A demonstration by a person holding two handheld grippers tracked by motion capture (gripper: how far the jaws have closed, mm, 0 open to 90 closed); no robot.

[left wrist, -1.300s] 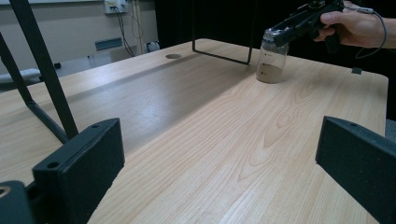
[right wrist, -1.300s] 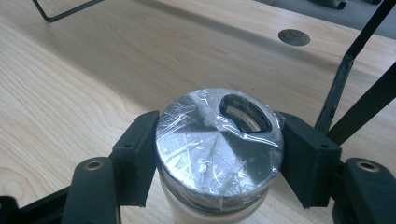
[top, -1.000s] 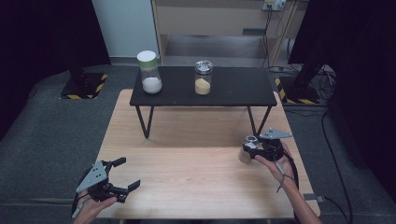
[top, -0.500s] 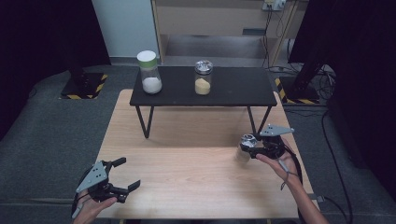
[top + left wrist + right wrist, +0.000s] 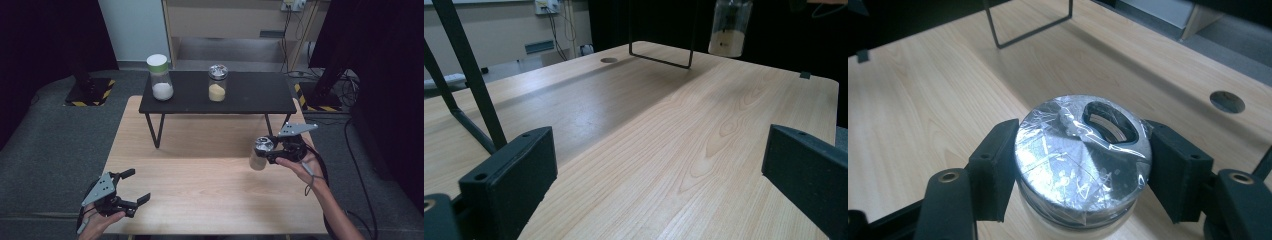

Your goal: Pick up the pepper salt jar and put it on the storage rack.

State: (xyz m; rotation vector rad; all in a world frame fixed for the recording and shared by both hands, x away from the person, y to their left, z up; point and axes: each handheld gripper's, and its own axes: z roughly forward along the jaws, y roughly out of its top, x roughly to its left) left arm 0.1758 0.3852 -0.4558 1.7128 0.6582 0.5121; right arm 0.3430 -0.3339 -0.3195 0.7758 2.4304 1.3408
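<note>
My right gripper (image 5: 268, 151) is shut on a glass jar (image 5: 257, 160) with a foil-wrapped silver lid and pale powder inside. It holds the jar just under the lid, clear of the wooden table (image 5: 200, 175) at its right side. In the right gripper view the two black jaws press on either side of the lid (image 5: 1078, 155). My left gripper (image 5: 132, 188) rests low at the table's near left corner, open with nothing between its jaws. In the left gripper view the lifted jar (image 5: 729, 27) hangs far off, above the wood.
A low black side table (image 5: 250, 97) stands on the far half of the wooden table. It bears a white-lidded jar of white powder (image 5: 161, 77) and a silver-lidded jar of yellow powder (image 5: 217, 82). Grey floor surrounds the table.
The right gripper has risen with the jar in its jaws, lifting it off the table and a little farther away. The left gripper has stayed put.
</note>
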